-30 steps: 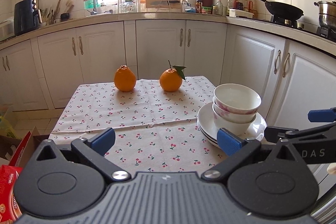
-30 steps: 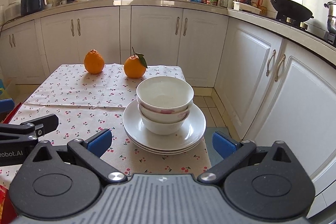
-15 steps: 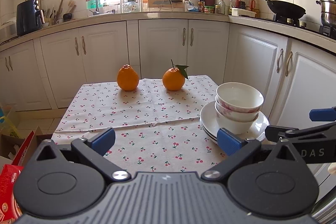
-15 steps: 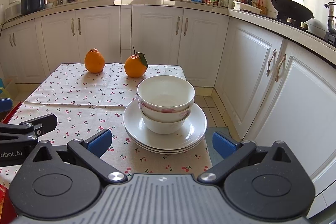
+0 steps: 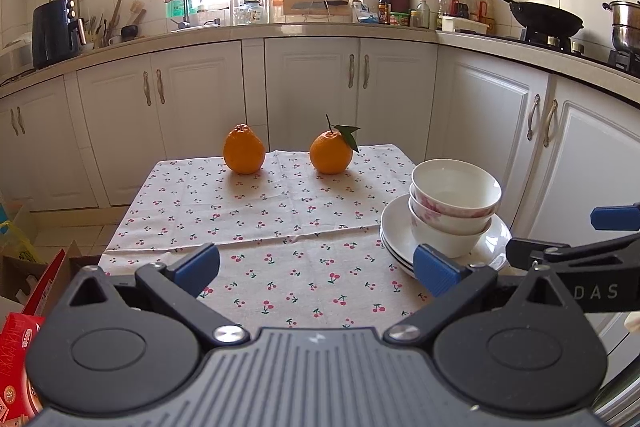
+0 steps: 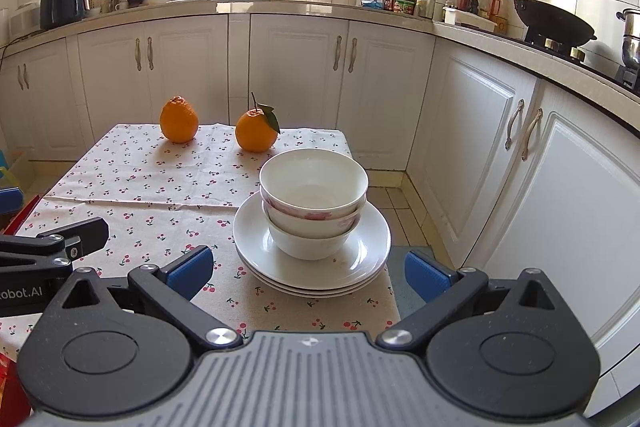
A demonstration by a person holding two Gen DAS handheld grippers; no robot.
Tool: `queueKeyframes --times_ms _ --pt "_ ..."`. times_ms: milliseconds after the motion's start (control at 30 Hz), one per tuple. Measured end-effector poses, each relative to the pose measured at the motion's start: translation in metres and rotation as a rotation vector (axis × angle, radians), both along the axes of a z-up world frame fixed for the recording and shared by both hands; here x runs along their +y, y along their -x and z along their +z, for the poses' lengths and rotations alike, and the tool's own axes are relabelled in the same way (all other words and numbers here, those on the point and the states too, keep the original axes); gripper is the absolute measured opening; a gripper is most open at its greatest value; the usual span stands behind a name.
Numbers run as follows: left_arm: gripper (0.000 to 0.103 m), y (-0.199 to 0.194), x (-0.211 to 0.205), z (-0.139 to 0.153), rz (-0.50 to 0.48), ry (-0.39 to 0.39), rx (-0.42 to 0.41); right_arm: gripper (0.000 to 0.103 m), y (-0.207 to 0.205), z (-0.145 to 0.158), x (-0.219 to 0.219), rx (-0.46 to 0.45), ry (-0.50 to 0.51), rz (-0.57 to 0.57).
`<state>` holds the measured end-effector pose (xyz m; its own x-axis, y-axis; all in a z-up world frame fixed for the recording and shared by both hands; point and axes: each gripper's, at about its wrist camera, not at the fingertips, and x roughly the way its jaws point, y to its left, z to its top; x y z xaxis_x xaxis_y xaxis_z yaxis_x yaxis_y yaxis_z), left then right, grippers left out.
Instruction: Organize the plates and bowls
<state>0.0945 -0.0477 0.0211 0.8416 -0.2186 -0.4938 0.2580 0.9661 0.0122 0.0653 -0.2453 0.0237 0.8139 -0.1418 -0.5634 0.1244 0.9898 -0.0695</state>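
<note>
Left gripper (image 5: 316, 269): jaws apart, nothing held, above the near table (image 5: 280, 211) edge, with bare cherry-print cloth ahead. Right gripper (image 6: 307, 269): jaws apart, nothing held, facing three nested bowls (image 6: 313, 203) on a stack of three plates (image 6: 360, 255) at the near right corner, stack rim close to the right edge. Two oranges (image 5: 244, 155) (image 5: 331, 157) at the far edge, well apart from the stack; floor strip between table and cabinets (image 6: 472, 155) on the right.
</note>
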Motion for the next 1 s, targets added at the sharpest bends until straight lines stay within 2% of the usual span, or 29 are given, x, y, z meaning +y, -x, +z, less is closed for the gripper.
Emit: queueKeyframes --times_ms 1000 --pt "0.102 -0.0014 -0.0008 -0.0006 0.006 -0.003 0.011 0.103 -0.0004 0.0004 -0.0004 0.001 0.007 -0.002"
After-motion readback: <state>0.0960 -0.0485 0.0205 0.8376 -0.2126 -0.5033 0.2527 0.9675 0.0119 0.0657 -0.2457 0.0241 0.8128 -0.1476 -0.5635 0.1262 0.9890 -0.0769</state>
